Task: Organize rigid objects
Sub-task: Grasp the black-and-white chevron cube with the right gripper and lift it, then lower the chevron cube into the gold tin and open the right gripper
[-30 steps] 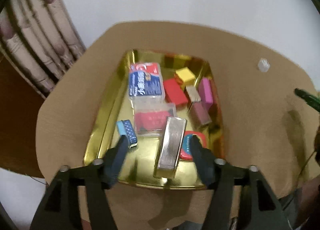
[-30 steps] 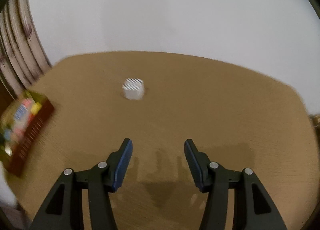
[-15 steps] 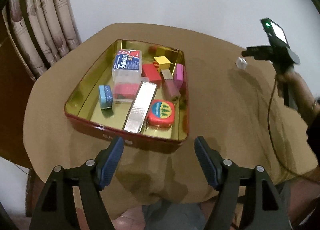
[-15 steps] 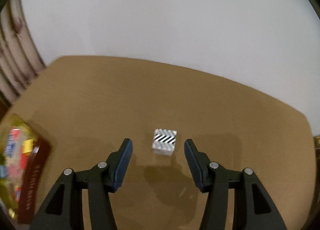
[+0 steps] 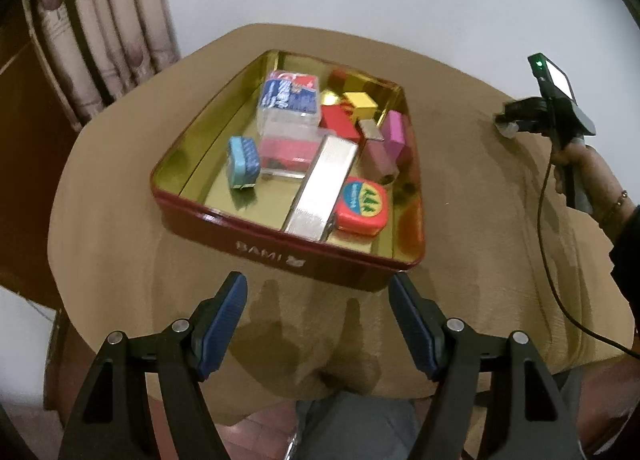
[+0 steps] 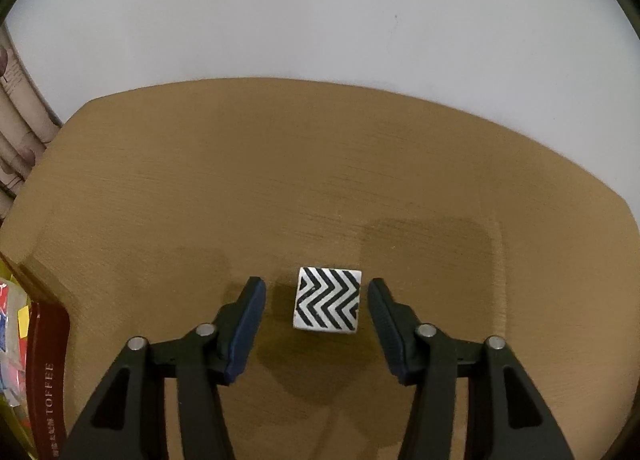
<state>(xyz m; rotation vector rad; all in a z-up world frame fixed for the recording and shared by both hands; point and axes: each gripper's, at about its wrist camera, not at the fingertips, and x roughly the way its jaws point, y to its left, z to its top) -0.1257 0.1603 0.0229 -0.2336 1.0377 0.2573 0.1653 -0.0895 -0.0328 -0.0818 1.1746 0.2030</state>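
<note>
A small white cube with black zigzag stripes (image 6: 327,298) sits on the brown table between the fingers of my right gripper (image 6: 318,292), which is open around it without touching. My left gripper (image 5: 318,294) is open and empty, just in front of a red tin with a gold inside (image 5: 280,250). The tin holds a silver bar (image 5: 324,185), a red and blue tape measure (image 5: 362,205), a blue box (image 5: 242,161), clear cases and several coloured blocks. In the left wrist view the right gripper (image 5: 516,119) is at the far right, over the cube.
The tin's red wall shows at the left edge of the right wrist view (image 6: 48,376). A patterned curtain (image 5: 104,31) hangs at the back left. A cable (image 5: 560,292) runs from the right gripper across the table's right side. A white wall stands behind the table.
My left gripper has pulled back out of the tin to its near side. My right gripper has moved forward until the striped cube lies between its fingers.
</note>
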